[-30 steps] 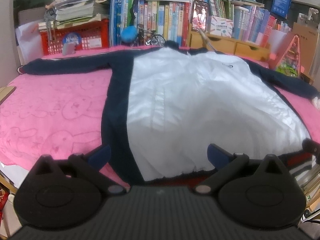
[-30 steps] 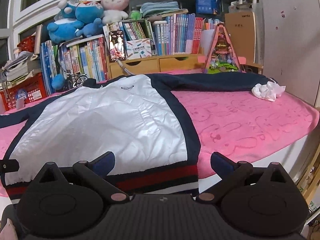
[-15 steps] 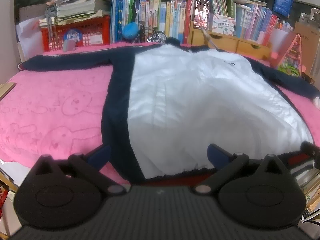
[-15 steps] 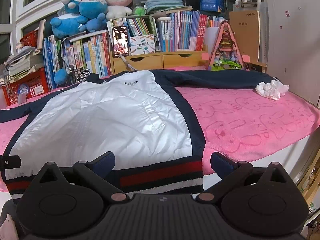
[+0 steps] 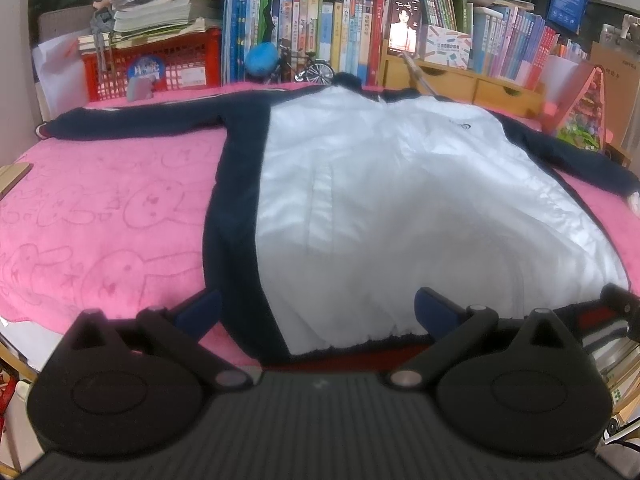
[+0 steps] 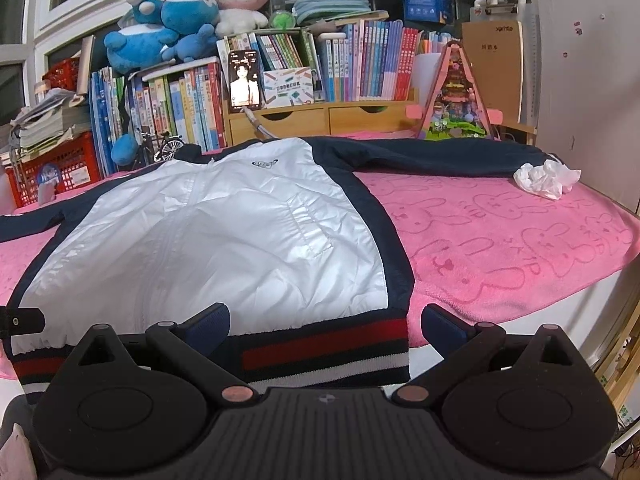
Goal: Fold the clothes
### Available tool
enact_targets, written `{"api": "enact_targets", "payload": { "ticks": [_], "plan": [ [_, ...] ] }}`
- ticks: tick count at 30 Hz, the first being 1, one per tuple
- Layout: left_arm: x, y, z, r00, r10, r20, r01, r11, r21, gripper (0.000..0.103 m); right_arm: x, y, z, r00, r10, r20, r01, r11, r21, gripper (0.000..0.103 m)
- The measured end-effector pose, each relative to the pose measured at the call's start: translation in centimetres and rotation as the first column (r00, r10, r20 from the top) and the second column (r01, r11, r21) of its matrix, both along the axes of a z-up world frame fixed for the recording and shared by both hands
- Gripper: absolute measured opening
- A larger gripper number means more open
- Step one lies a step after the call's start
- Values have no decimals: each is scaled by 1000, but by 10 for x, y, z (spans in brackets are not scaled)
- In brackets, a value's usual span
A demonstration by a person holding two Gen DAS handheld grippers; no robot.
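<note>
- Left gripper [image 5: 316, 312]: jaws wide open, empty, at jacket hem.
- Jacket [image 5: 400, 208]: white and navy, flat on pink bunny towel [image 6: 500, 240], sleeves spread.
- Right gripper [image 6: 325, 326]: jaws wide open, empty, over striped hem [image 6: 320, 348].
- Crumpled tissue [image 6: 546, 178] by right cuff.

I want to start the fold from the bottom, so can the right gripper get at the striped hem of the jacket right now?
Probably yes: the right gripper is open, and the hem lies just ahead between its fingers with nothing over it.

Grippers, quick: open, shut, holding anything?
Left gripper: open, holding nothing, at the white-and-navy jacket's hem.
Right gripper: open, holding nothing.
</note>
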State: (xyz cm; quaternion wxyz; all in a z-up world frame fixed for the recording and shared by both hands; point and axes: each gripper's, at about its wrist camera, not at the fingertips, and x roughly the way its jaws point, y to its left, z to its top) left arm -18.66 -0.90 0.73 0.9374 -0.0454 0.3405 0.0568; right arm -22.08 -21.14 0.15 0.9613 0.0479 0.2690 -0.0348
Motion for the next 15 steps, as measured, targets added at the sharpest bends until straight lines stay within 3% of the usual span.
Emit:
{"api": "enact_targets", "payload": {
  "ticks": [15],
  "plan": [
    [7,-2,-1,1000,-12,-13,12,1000,5,103,4,3,0,1000,9,-3,-9,1000,-6,103]
  ]
}}
